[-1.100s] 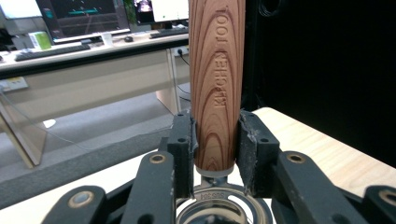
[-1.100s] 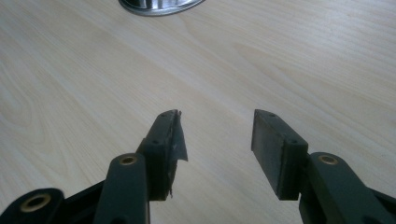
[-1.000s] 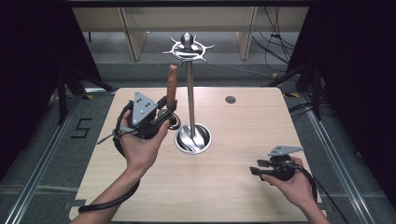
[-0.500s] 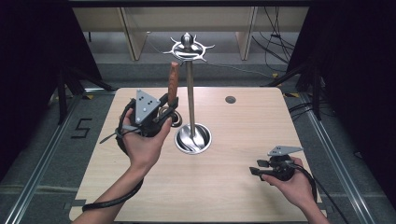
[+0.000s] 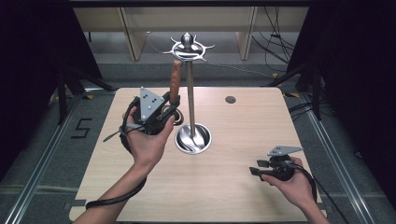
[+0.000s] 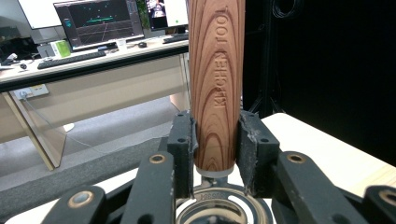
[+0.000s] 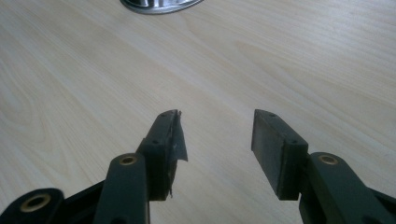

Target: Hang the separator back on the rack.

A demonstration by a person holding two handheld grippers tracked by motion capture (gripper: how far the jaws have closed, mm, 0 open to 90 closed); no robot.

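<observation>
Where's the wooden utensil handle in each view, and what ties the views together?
High view: wooden handle upright, left of the stand's pole, in the left gripper.
Left gripper view: handle centre, clamped between the jaws.
Right gripper view: not in it.
Shared landmark: the stand's round steel base.

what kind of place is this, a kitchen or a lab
Likely a lab or office workspace, not a kitchen: monitors and a keyboard sit on a desk behind, and the table stands amid black curtains and cables.
</observation>
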